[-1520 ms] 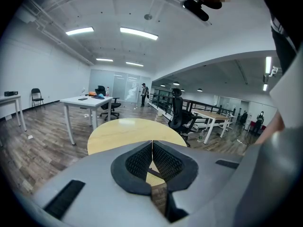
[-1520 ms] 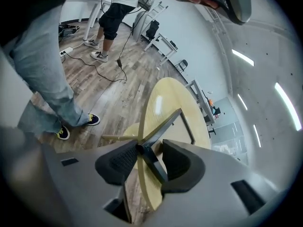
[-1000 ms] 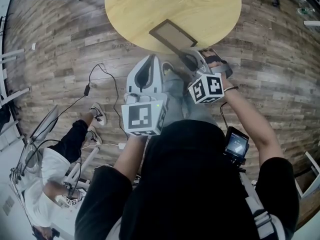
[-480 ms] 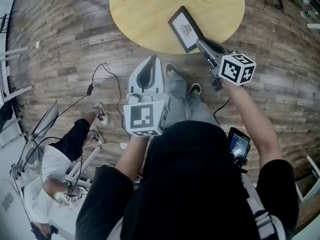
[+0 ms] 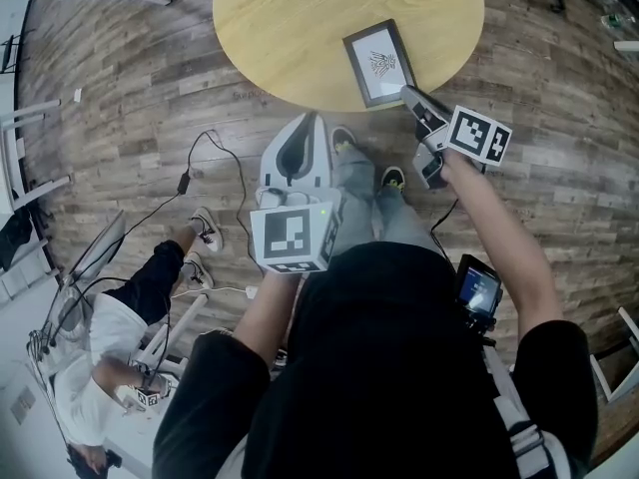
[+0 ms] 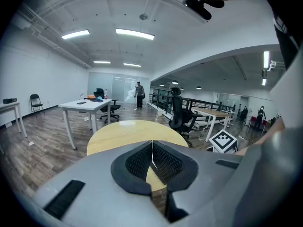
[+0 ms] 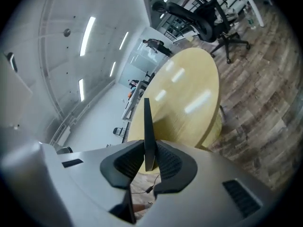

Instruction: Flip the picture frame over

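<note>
The picture frame (image 5: 380,63) has a dark border and a white mat with a small drawing. It lies face up near the front right edge of the round wooden table (image 5: 300,28). My right gripper (image 5: 409,93) reaches in from the right and is shut on the frame's near corner. In the right gripper view the frame (image 7: 147,126) shows edge-on, with both ribbed pads (image 7: 165,162) pressed against it. My left gripper (image 5: 296,148) hangs level in front of the table over the floor. It is shut and empty, its pads (image 6: 163,160) meeting.
A person sits on the wooden floor at the left (image 5: 120,317), and a cable (image 5: 200,158) trails nearby. My own shoes (image 5: 344,138) stand under the table's edge. Office chairs (image 7: 203,18) and white desks (image 6: 87,105) stand beyond the table.
The right gripper has rolled over and shifted right with the frame, which went from back side up to picture side up on the table. The left gripper stayed put.
</note>
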`<state>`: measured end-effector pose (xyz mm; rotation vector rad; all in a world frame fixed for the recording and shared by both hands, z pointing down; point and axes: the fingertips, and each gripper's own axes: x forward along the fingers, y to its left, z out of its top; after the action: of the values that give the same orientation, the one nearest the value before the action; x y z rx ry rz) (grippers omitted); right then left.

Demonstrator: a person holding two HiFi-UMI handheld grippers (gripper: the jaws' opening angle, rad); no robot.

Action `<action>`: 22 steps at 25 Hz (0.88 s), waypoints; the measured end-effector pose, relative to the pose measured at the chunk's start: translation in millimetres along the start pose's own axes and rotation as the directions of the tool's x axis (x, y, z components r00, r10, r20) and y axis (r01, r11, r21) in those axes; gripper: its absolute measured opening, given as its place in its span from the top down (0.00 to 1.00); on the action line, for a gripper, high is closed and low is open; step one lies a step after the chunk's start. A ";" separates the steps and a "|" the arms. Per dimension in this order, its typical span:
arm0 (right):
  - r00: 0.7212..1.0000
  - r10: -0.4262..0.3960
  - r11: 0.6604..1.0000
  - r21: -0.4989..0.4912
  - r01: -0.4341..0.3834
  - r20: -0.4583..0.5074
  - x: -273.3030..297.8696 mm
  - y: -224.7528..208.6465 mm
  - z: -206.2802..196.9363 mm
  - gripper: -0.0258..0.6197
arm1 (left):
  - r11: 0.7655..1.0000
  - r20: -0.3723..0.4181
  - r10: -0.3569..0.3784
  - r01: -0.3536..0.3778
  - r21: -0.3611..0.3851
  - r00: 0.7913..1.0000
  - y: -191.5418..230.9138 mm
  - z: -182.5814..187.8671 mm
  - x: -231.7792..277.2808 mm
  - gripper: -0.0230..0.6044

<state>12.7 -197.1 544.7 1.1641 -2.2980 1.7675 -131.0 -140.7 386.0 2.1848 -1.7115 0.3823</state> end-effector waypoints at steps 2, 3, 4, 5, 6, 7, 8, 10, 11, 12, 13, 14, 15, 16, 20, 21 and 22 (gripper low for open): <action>1.000 0.004 0.998 0.061 -0.004 -0.005 -0.6 -4.3 -5.2 0.84 | 1.000 -0.001 -0.002 0.002 0.002 1.000 -1.0 0.6 0.9 0.93; 1.000 0.004 0.996 0.087 -0.004 -0.006 -0.6 -6.3 -7.8 0.84 | 1.000 -0.003 -0.003 0.003 0.004 1.000 -1.2 0.8 1.5 0.93; 1.000 0.002 0.994 0.111 -0.001 -0.007 -0.6 -8.8 -10.4 0.83 | 1.000 -0.004 -0.004 0.004 0.005 1.000 -1.5 0.8 2.1 0.93; 1.000 -0.002 0.991 0.132 0.003 -0.009 -0.9 -11.6 -12.9 0.83 | 1.000 -0.005 -0.004 0.004 0.007 1.000 -2.0 0.7 2.6 0.93; 1.000 -0.008 0.989 0.147 0.010 -0.010 -1.5 -14.3 -15.0 0.83 | 1.000 -0.005 -0.005 0.005 0.007 1.000 -2.6 0.6 3.0 0.93; 1.000 -0.016 0.988 0.152 0.018 -0.012 -2.0 -16.6 -16.5 0.82 | 1.000 -0.005 -0.007 0.007 0.008 1.000 -3.1 0.8 3.4 0.93; 1.000 -0.025 0.988 0.151 0.027 -0.014 -2.3 -18.5 -17.6 0.82 | 1.000 -0.004 -0.008 0.008 0.008 1.000 -3.5 1.1 3.7 0.93; 0.999 -0.047 0.988 0.145 0.049 -0.021 -2.0 -21.9 -19.4 0.81 | 1.000 -0.005 -0.010 0.011 0.010 1.000 -3.5 1.5 4.4 0.93; 0.998 -0.057 0.988 0.140 0.060 -0.024 -1.5 -23.7 -20.0 0.80 | 1.000 -0.006 -0.011 0.011 0.011 1.000 -3.4 1.5 4.8 0.93; 0.997 -0.069 0.989 0.133 0.072 -0.026 -1.0 -25.6 -20.2 0.80 | 1.000 -0.007 -0.011 0.011 0.011 1.000 -3.7 1.3 5.3 0.93; 0.996 -0.081 0.989 0.121 0.083 -0.025 -0.8 -27.7 -19.9 0.79 | 1.000 -0.008 -0.011 0.011 0.011 1.000 -4.3 0.9 5.7 0.93; 0.995 -0.093 0.990 0.108 0.095 -0.023 -0.8 -29.9 -19.4 0.79 | 1.000 -0.009 -0.011 0.011 0.012 1.000 -5.0 0.5 6.2 0.93; 0.994 -0.105 0.990 0.096 0.106 -0.021 -0.6 -31.8 -18.7 0.78 | 1.000 -0.010 -0.011 0.011 0.013 1.000 -5.5 0.2 6.6 0.93; 0.993 -0.114 0.989 0.088 0.115 -0.021 -0.2 -33.1 -18.1 0.77 | 1.000 -0.010 -0.011 0.011 0.014 1.000 -5.6 0.2 7.0 0.93; 0.989 -0.142 0.988 0.058 0.144 -0.035 1.2 -32.9 -17.7 0.77 | 1.000 -0.013 -0.007 0.007 0.009 1.000 -3.8 -1.4 6.2 0.93; 0.987 -0.155 0.986 0.050 0.157 -0.041 0.9 -32.7 -17.9 0.76 | 1.000 -0.014 -0.006 0.006 0.008 1.000 -3.7 -2.1 5.8 0.93; 0.984 -0.173 0.984 0.039 0.175 -0.047 0.2 -32.6 -17.8 0.76 | 1.000 -0.014 -0.006 0.006 0.008 1.000 -3.8 -2.4 5.3 0.93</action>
<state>23.5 -184.9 578.1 1.2761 -2.0739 1.7683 -126.1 -143.5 390.0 2.1878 -1.6986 0.4028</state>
